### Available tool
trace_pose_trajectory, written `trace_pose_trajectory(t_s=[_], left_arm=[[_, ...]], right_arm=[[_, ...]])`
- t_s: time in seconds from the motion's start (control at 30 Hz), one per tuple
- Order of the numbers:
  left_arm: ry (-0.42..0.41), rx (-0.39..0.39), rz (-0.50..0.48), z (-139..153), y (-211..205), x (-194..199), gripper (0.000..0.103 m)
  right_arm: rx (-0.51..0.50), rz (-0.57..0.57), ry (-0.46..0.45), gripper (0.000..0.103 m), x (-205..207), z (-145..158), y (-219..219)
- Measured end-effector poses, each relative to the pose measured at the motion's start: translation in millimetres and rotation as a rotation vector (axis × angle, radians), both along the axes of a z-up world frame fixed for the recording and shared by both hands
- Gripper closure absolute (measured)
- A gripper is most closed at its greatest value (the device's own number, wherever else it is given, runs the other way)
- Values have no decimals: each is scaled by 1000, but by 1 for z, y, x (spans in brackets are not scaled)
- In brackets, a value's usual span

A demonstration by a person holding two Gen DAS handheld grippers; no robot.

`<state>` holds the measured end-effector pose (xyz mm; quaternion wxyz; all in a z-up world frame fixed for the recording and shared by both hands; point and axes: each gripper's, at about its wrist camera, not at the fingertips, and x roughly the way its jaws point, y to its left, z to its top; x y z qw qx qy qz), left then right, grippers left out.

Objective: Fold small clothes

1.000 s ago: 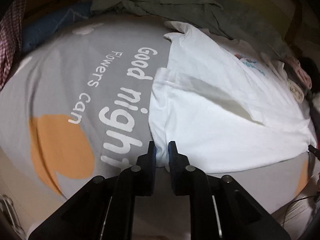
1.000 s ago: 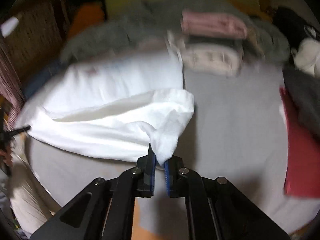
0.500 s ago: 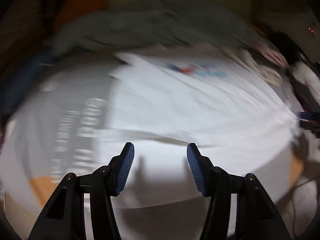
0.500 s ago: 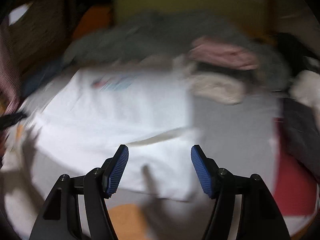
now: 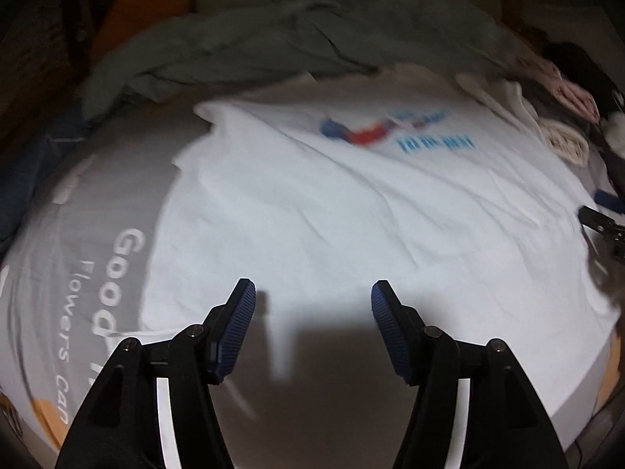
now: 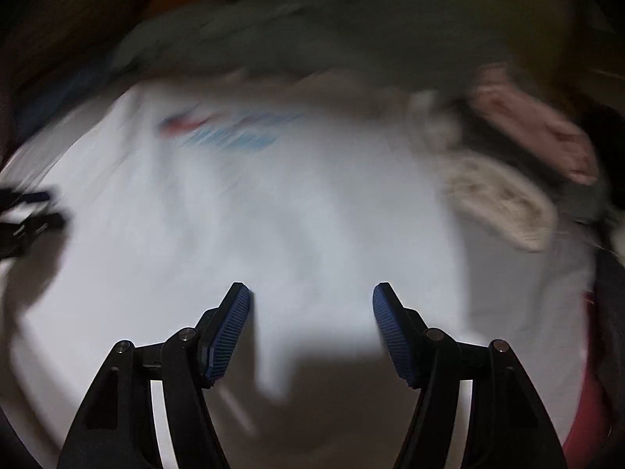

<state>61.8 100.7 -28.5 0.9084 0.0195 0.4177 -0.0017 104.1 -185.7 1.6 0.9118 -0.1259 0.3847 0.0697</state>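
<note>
A white T-shirt (image 5: 332,211) with a red and blue print lies spread flat on the grey bedsheet (image 5: 90,234). My left gripper (image 5: 312,293) hovers over the shirt's near hem, its jaws opening, nothing between the blue pads. The right wrist view is blurred: the same white T-shirt (image 6: 254,215) fills the middle, and my right gripper (image 6: 311,295) stands open above its near edge with nothing held. The right gripper's tip (image 5: 601,219) shows at the right rim of the left wrist view; the left gripper's tip (image 6: 27,211) shows at the left rim of the right wrist view.
A crumpled grey-green garment (image 5: 273,43) lies behind the shirt. Folded pink (image 6: 535,129) and cream clothes (image 6: 504,203) sit at the back right, a red cloth (image 6: 586,410) at the near right. The sheet bears white lettering (image 5: 117,273) on the left.
Both grippers were shut on the shirt's folded-over corners; they let go and opened wide. The shirt now lies flat with its print showing, and both views shifted across it.
</note>
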Motion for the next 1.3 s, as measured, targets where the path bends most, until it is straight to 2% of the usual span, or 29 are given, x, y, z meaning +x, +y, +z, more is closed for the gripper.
trace_pose_trajectory(t_s=[0.1, 0.2, 0.27, 0.4, 0.47, 0.53, 0.57, 0.63, 0.73, 0.77, 0.8, 0.87, 0.97, 1.07, 1.13, 1.2, 1.3], left_arm=[[-63, -39, -14, 4, 4, -19, 41], [-83, -47, -17, 5, 1, -32, 39], [-80, -43, -17, 2, -1, -38, 36], [-18, -34, -19, -18, -10, -41, 33], [-6, -2, -6, -25, -14, -41, 31], [-9, 26, 9, -24, -18, -40, 26], [-9, 39, 23, -25, -18, -39, 21], [-6, 38, 40, -28, -15, -39, 17], [21, -49, 61, -28, -4, -36, 17], [18, -60, 62, -27, -3, -36, 17], [9, -53, 59, -26, -5, -38, 17], [-15, -38, 47, -26, -9, -44, 19], [-55, -99, -31, -19, -20, -55, 28], [-138, -211, -141, 4, -38, -73, 29], [-183, -253, -218, 18, -59, -84, 29], [-187, -290, -288, 24, -81, -87, 29], [-174, -305, -343, 20, -106, -83, 29]], right_arm=[[62, 21, -6, 36, -13, 9, -24], [94, -34, -74, 36, -37, 23, -63], [158, -73, -81, 36, -46, 26, -90], [383, -110, -12, 37, -65, 14, -138], [414, -140, 2, 38, -73, 6, -151], [423, -172, 6, 49, -79, 2, -158], [437, -171, 5, 50, -80, 2, -160], [522, -117, 17, 52, -86, 3, -164], [610, 28, 55, 52, -89, 4, -151], [598, 48, 60, 52, -89, 4, -146], [544, 50, 68, 52, -88, 1, -136], [463, 15, 78, 52, -84, -5, -127], [528, 24, 111, 52, -79, -10, -128], [565, 30, 87, 52, -78, -8, -127], [545, 78, 51, 52, -83, -2, -118], [519, 156, 41, 52, -89, 2, -104], [470, 272, 114, 52, -91, -5, -81]])
